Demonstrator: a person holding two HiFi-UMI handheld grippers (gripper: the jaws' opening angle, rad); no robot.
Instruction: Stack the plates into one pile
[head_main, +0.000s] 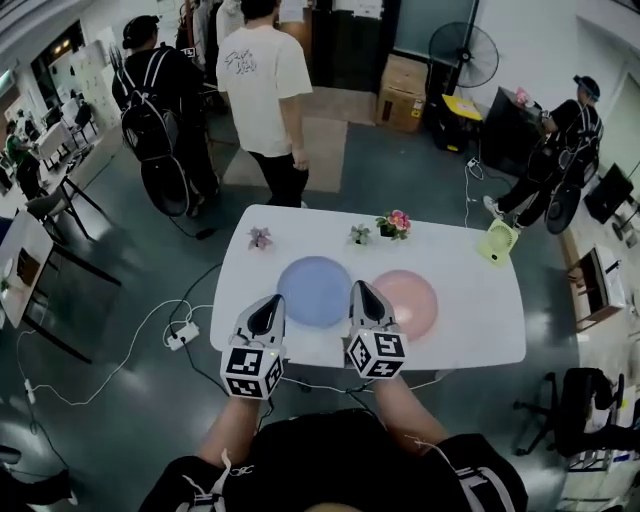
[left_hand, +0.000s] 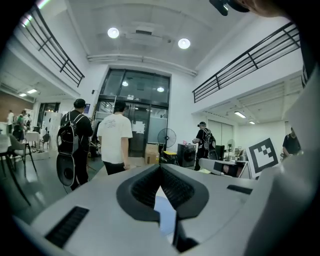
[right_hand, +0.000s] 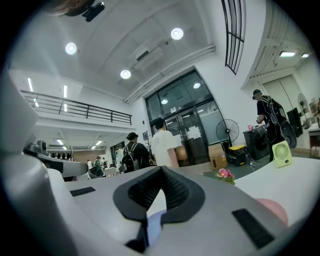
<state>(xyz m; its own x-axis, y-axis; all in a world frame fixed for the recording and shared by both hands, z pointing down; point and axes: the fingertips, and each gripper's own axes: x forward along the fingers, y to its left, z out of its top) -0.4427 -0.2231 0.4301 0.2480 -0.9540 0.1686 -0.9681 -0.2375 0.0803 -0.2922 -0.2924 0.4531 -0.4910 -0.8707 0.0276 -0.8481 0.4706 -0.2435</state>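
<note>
On the white table (head_main: 470, 330) a blue plate (head_main: 313, 291) and a pink plate (head_main: 405, 303) lie side by side, a narrow gap apart. My left gripper (head_main: 271, 300) hangs over the table's near edge, just left of the blue plate, with its jaws shut and nothing in them. To the right, my right gripper (head_main: 361, 289) is over the gap between the two plates, also shut and empty. In the left gripper view the jaws meet at the tip of the left gripper (left_hand: 160, 167), and the blue plate (left_hand: 165, 212) shows below them. In the right gripper view the right gripper (right_hand: 161, 169) is closed above the blue plate (right_hand: 155, 220), with the pink plate (right_hand: 272, 210) at its right.
Along the table's far edge stand two tiny potted plants (head_main: 260, 237) (head_main: 360, 234), a pink flower pot (head_main: 394, 222) and a small green fan (head_main: 496, 241). A person in a white shirt (head_main: 262, 90) stands just beyond. Cables and a power strip (head_main: 181, 335) lie on the floor at left.
</note>
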